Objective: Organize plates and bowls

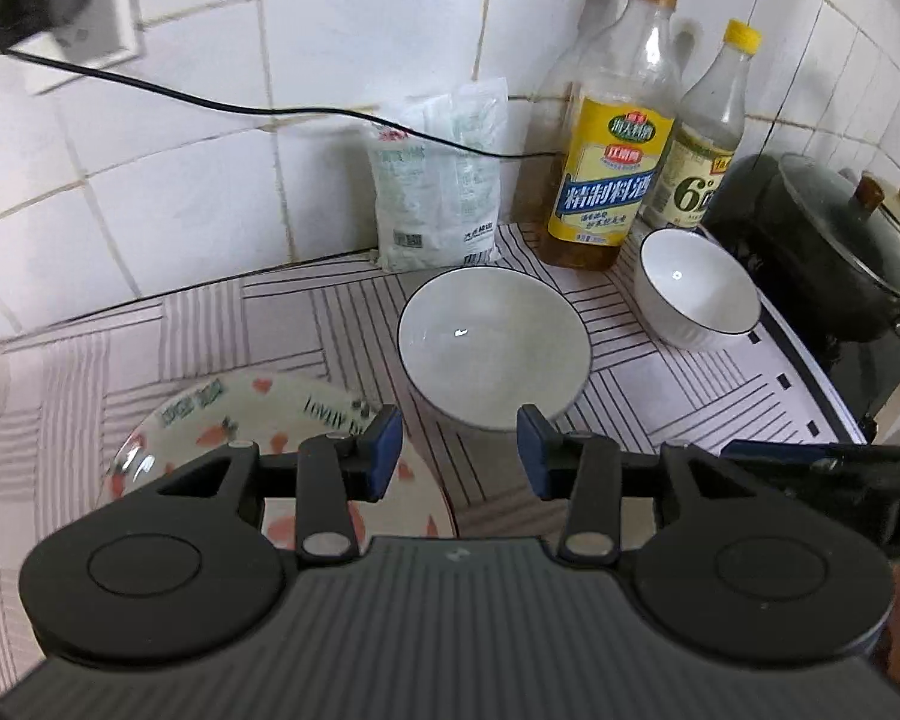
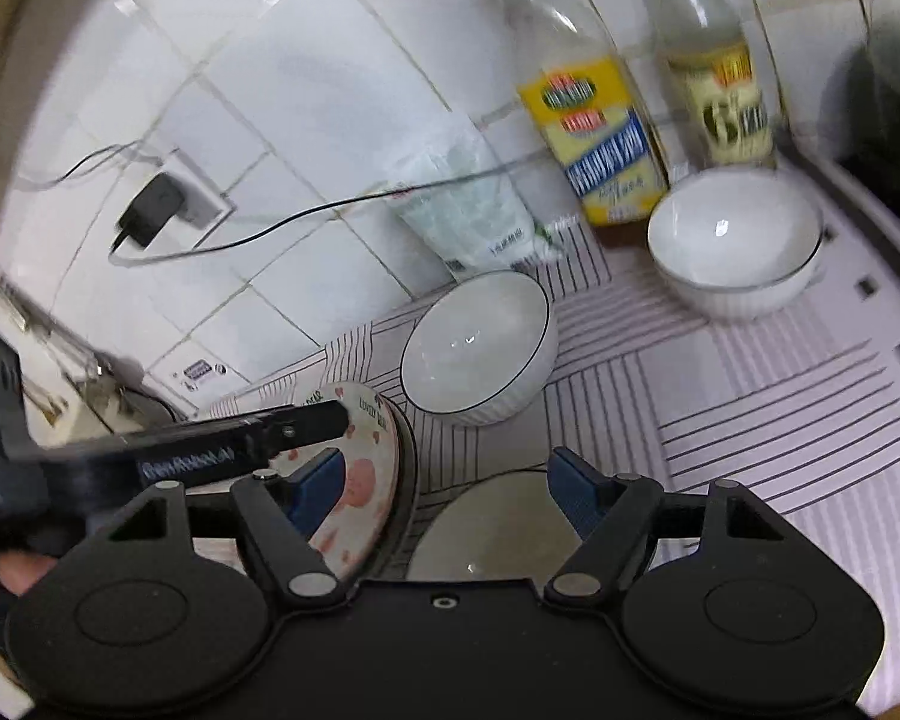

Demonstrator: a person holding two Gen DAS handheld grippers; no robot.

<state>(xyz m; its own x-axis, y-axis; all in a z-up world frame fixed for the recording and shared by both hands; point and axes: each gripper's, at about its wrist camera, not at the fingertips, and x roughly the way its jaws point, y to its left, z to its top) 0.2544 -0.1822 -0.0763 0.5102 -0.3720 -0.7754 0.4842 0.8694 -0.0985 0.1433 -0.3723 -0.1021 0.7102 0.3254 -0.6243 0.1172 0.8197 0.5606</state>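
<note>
A patterned plate (image 1: 222,420) with pink hearts lies on the striped counter mat, under my left gripper (image 1: 459,450), which is open and empty above its right edge. A white bowl (image 1: 492,342) with a dark rim sits just beyond the fingertips. A second white bowl (image 1: 699,288) stands further right near the bottles. In the right wrist view my right gripper (image 2: 444,495) is open and empty over a plain white plate (image 2: 498,528). The patterned plate (image 2: 360,480) is to its left, and both bowls (image 2: 480,348) (image 2: 735,246) are ahead.
Two bottles (image 1: 615,144) (image 1: 705,138) and a white bag (image 1: 438,180) stand against the tiled wall. A black cable (image 1: 240,108) runs from a wall socket. A dark lidded pot (image 1: 834,240) sits on the stove at right. The left gripper's body (image 2: 150,450) crosses the right wrist view.
</note>
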